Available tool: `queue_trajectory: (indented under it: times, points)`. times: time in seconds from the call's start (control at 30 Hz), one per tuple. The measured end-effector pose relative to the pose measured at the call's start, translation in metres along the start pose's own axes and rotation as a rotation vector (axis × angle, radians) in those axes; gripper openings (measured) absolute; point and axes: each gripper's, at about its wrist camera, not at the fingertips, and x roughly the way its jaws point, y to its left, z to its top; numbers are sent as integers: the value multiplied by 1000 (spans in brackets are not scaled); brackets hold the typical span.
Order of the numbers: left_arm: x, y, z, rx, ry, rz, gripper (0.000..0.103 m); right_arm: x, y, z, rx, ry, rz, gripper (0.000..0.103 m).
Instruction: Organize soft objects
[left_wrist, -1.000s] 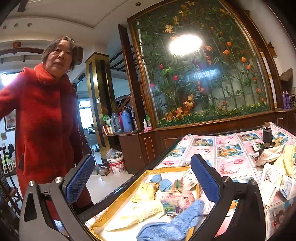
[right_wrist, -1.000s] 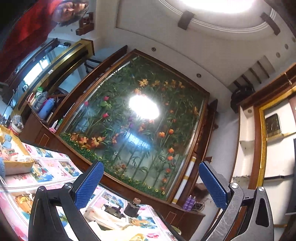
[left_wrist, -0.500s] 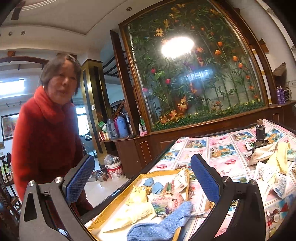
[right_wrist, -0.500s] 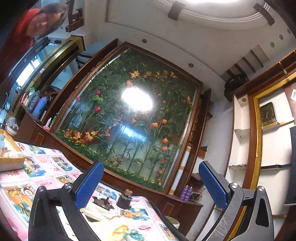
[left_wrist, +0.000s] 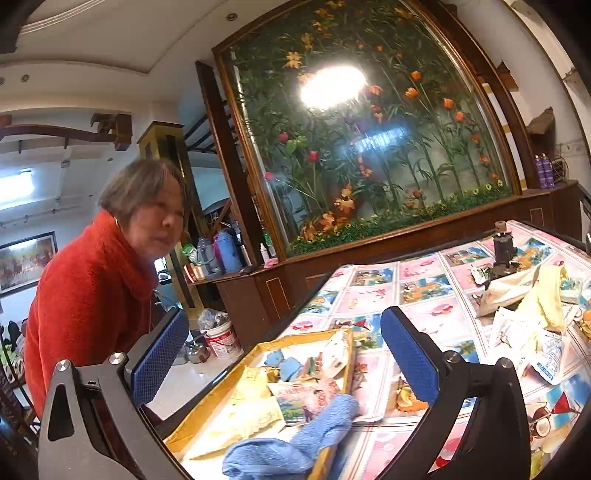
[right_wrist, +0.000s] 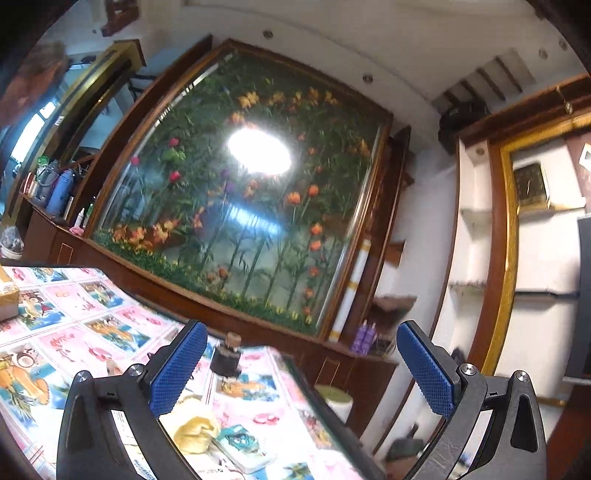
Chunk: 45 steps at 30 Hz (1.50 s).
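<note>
1. Glass-fronted flower display (left_wrist: 369, 147), wood-framed, fills the wall behind the table; a bright lamp reflection sits on its glass.
2. Table (left_wrist: 424, 291) carries a picture-tile cloth of pink and blue squares.
3. Person in a red sweater (left_wrist: 88, 295) leans in at the table's left end.
4. Yellow tray (left_wrist: 295, 338) lies on the table near that end. Inside it: a blue towel (left_wrist: 295, 439) draped partly over the tray's near rim, a pale yellow cloth (left_wrist: 240, 417), printed packets and small blue pieces.
5. Loose pile (left_wrist: 532, 314) of a yellow cloth and white packets lies on the table, well apart from the tray, to the right.
6. Left gripper (left_wrist: 284, 362): fingers (left_wrist: 410, 358) spread wide, nothing between them, touching nothing; it hovers above the tray end of the table.
7. Right gripper (right_wrist: 303, 373): fingers (right_wrist: 424, 369) likewise wide apart and empty, raised over the table's far end; view partly blurred.
8. Yellow soft item (right_wrist: 195, 430) rests on the table just below the right gripper's left-side finger, beside a printed packet (right_wrist: 240, 448).
9. Small dark bottle (right_wrist: 226, 358) with a cork stands upright on the table between the right gripper's fingers in view, not touching them.
</note>
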Motion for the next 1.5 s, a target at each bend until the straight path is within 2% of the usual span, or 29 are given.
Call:
queue_trajectory:
  times: [0.1,0.2,0.37,0.47,0.57,0.7,0.8,0.93,1.03,1.07,1.1,1.17,1.3,1.37,1.43,1.5]
  points:
    - [2,-9,-1,15,13,-18,103,22,-11,-4,40,93,44,103]
    - [5,-20,-2,37,30,-43,103,47,-21,-11,81,207,124,103]
    - [14,-41,-1,81,96,-134,103,80,-29,-33,160,386,231,103]
    - [16,-56,-3,111,113,-156,103,94,-37,-49,248,476,285,103]
    - [16,-67,-4,129,119,-181,103,102,-41,-58,291,523,299,103]
    - [19,-76,-5,131,143,-220,103,104,-44,-63,310,534,294,103]
    - [34,-79,-3,93,250,-328,103,104,-41,-63,304,543,300,103]
    - [76,-86,-8,-19,525,-542,103,107,-43,-64,320,562,312,103]
    - [111,-99,-23,-172,759,-679,103,112,-46,-67,360,601,337,103]
    - [118,-103,-29,-220,808,-711,103,113,-47,-69,376,618,354,103]
    - [123,-109,-35,-255,843,-734,103,115,-47,-71,390,636,374,103]
    - [127,-126,-41,-245,853,-755,103,118,-44,-75,406,669,408,103]
    - [122,-161,-42,-89,792,-768,103,119,-36,-79,416,713,462,103]
    - [118,-168,-38,-57,768,-791,88,118,-33,-80,416,719,479,103]
    - [113,-168,-33,-49,757,-830,46,116,-30,-79,411,717,492,103]
    - [110,-165,-31,-49,764,-851,29,115,-27,-78,407,720,507,103]
